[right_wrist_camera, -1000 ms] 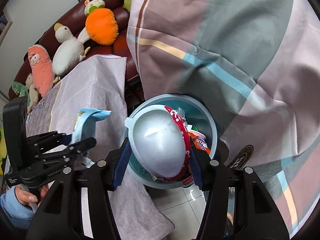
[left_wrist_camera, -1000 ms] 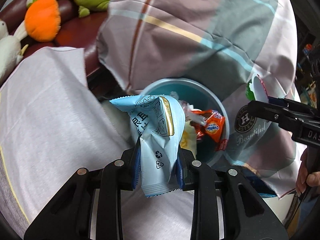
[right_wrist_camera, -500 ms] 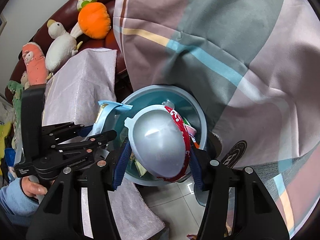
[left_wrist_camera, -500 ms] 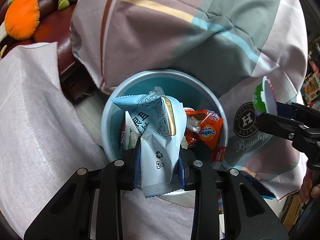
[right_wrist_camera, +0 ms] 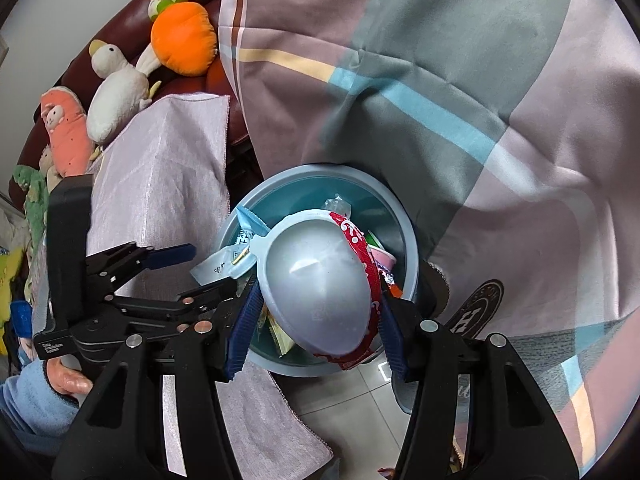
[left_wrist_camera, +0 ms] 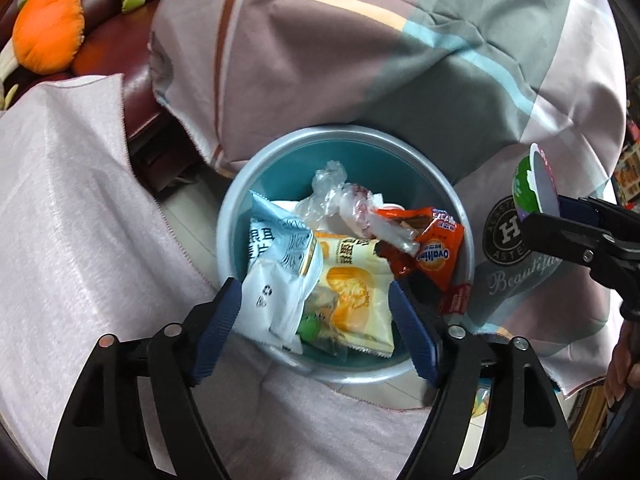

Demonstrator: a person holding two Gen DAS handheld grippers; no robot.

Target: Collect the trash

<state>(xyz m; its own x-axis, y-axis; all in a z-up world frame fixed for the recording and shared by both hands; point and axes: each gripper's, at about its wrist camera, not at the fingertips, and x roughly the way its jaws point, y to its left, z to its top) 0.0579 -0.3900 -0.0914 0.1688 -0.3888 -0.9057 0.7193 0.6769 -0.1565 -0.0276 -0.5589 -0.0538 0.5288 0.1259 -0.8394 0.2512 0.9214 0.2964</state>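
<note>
On the left, the lilac tablecloth (left_wrist_camera: 80, 216) drapes down beside the round blue trash bin (left_wrist_camera: 466, 224), which stands on the tiled floor between that cloth and the plaid sheet (left_wrist_camera: 400, 60) behind it. The left claw (left_wrist_camera: 316, 316) hangs just above the bin's near rim with its blue-padded jaws spread wide and nothing between them; the pale blue snack packet (left_wrist_camera: 276, 276) lies inside the bin, leaning against the near left wall, next to a yellow packet (left_wrist_camera: 352, 284), a crumpled clear plastic wrap (left_wrist_camera: 340, 200) and an orange Ovaltine sachet (left_wrist_camera: 434, 256).

To the right, the right claw (right_wrist_camera: 316, 320) is closed on the sides of a foil-lidded food cup (right_wrist_camera: 320, 288), its red printed wall showing at the right edge, held directly over the bin's mouth in the right wrist view.

The step in hand looks to be dropping this cup. To do it well, the cup should be centred over the opening, clear of the rim and of the left claw, which sits close on the left and would best draw back first. The bin is fairly full, so a low release onto the pile should keep the cup from bouncing or rolling out. The jaws need to part fully, since the cup is wide.
</note>
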